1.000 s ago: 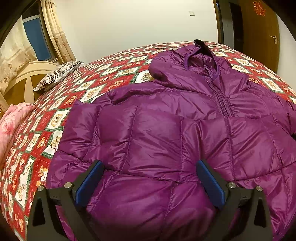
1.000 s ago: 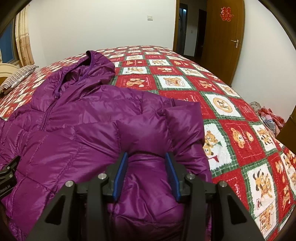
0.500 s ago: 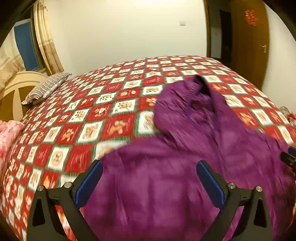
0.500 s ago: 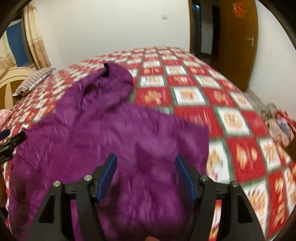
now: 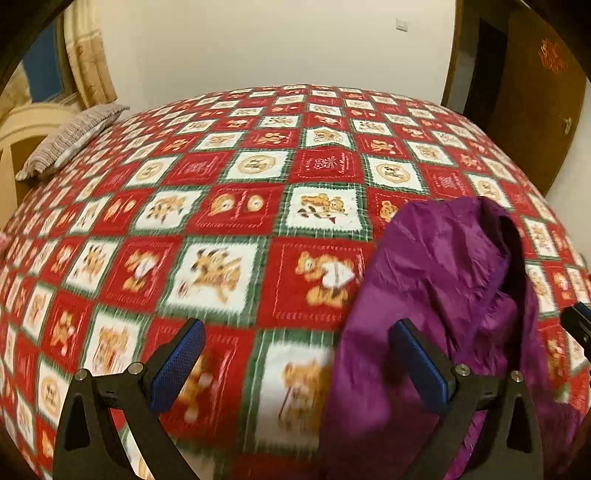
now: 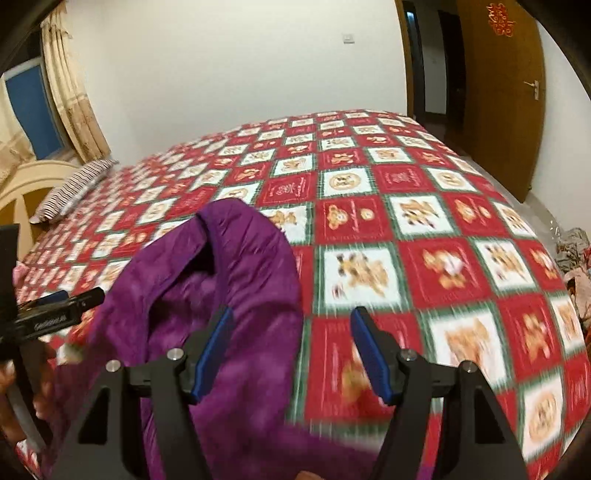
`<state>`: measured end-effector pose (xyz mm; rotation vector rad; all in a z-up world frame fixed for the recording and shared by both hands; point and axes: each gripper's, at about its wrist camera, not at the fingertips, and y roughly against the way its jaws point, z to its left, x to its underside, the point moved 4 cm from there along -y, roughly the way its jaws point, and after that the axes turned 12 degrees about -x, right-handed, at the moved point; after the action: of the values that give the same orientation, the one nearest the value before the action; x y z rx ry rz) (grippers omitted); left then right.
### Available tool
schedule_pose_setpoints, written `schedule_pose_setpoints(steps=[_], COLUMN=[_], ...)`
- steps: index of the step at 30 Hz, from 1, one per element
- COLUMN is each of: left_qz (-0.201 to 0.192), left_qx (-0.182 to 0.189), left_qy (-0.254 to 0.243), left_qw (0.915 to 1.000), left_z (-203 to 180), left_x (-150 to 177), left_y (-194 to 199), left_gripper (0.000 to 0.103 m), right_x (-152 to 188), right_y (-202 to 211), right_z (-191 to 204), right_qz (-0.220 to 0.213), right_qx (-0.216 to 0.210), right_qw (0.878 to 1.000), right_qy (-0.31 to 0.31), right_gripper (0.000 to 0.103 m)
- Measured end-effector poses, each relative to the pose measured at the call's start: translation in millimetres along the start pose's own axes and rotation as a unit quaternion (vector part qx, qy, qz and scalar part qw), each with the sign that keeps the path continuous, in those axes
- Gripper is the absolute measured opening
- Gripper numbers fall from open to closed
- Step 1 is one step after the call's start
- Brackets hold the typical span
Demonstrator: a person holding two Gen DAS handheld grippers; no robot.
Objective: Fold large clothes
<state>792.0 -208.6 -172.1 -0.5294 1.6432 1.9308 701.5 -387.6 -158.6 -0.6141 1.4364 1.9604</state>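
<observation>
Nearest the cameras, both tools stand empty: the left gripper (image 5: 295, 363) has its jaws spread wide with only the bedspread showing through the gap, and the right gripper (image 6: 291, 350) likewise has parted jaws that clasp nothing. The purple jacket (image 5: 443, 314) lies between the two tools, at the near edge of the bed (image 5: 258, 177). In the left wrist view it sits to the right of the gap, with its cloth passing behind the right-hand blue pad (image 5: 421, 365); in the right wrist view the same garment (image 6: 229, 295) sits to the left, running behind the left-hand pad (image 6: 214, 354). Whether either pad touches the cloth cannot be told through the blur. The garment's long axis appears to run from the near edge toward the middle of the bed, the hood (image 6: 236, 229) forming its far end. Neither hand is clearly nearer, so a fresh hold would probably require each tool to move inward, toward the other. The body of the left tool, seen at the left margin of the right wrist view, carries a white printed label (image 6: 50, 319), too blurred to read with confidence. Beyond the bed, a striped pillow (image 5: 70, 140) rests at the far left corner. Farthest off, a brown door (image 6: 506, 103) bears a red ornament (image 6: 500, 18) that looks like a Chinese character, not legible here.
</observation>
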Motion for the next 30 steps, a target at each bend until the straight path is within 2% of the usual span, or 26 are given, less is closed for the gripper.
schedule_pose_setpoints(steps=[2,3,4,5,6,8,9,10,12,14,17,21,23,26,28,30], left_qz=[-0.004,-0.001,0.004,0.01,0.016,-0.019,-0.023,-0.029,-0.054,-0.077,-0.127,-0.185,-0.221,-0.287,-0.297,-0.283], left_qx=[0.002,0.005,0.013,0.023,0.037,0.031,0.027,0.019,0.012,0.012,0.024,0.052,0.059,0.062,0.058,0.054], left_qy=[-0.007,-0.017,-0.026,-0.038,-0.051,-0.071,-0.085,-0.091,-0.097,-0.093,-0.087,-0.087,-0.083,-0.076,-0.081,-0.112], left_qw=[1.0,0.9998,0.9996,0.999,0.9979,0.9968,0.9958,0.9952,0.9938,0.9927,0.9877,0.9774,0.9699,0.953,0.9495,0.9508], left_z=[-6,-12,-16,-22,-29,-38,-44,-46,-45,-38,-23,-2,12,34,44,51], left_x=[-3,-3,-1,3,6,7,7,7,4,1,0,16,33,79,117,156], left_y=[-11,-17,-23,-28,-32,-25,-22,-18,-4,14,55,116,146,194,208,211], left_gripper=[0.101,0.096,0.074,0.06,0.04,0.013,0.002,0.002,0.001,0.001,0.001,0.001,0.001,0.001,0.002,0.002], right_x=[-4,-4,-2,0,3,7,8,9,8,6,5,11,24,50,74,109], right_y=[-23,-32,-43,-54,-60,-68,-66,-66,-55,-34,0,47,79,123,143,156], right_z=[-5,-8,-10,-12,-13,-10,-5,-1,6,12,25,46,60,81,88,90], right_qz=[0.02,0.03,0.045,0.063,0.073,0.077,0.074,0.077,0.066,0.038,0.003,-0.045,-0.077,-0.129,-0.146,-0.126], right_qx=[0.002,0.005,0.007,0.001,-0.002,0.015,0.014,0.006,0.013,0.006,0.002,-0.002,-0.009,-0.02,-0.028,-0.04], right_qw=[1.0,1.0,0.999,0.998,0.997,0.997,0.997,0.996,0.996,0.998,0.997,0.993,0.989,0.979,0.974,0.973], right_qy=[-0.007,-0.008,-0.011,-0.014,-0.016,0.009,0.026,0.034,0.051,0.057,0.08,0.106,0.127,0.158,0.171,0.187], right_gripper=[0.069,0.069,0.069,0.068,0.065,0.046,0.034,0.008,0.007,0.006,0.005,0.005,0.005,0.005,0.005,0.006])
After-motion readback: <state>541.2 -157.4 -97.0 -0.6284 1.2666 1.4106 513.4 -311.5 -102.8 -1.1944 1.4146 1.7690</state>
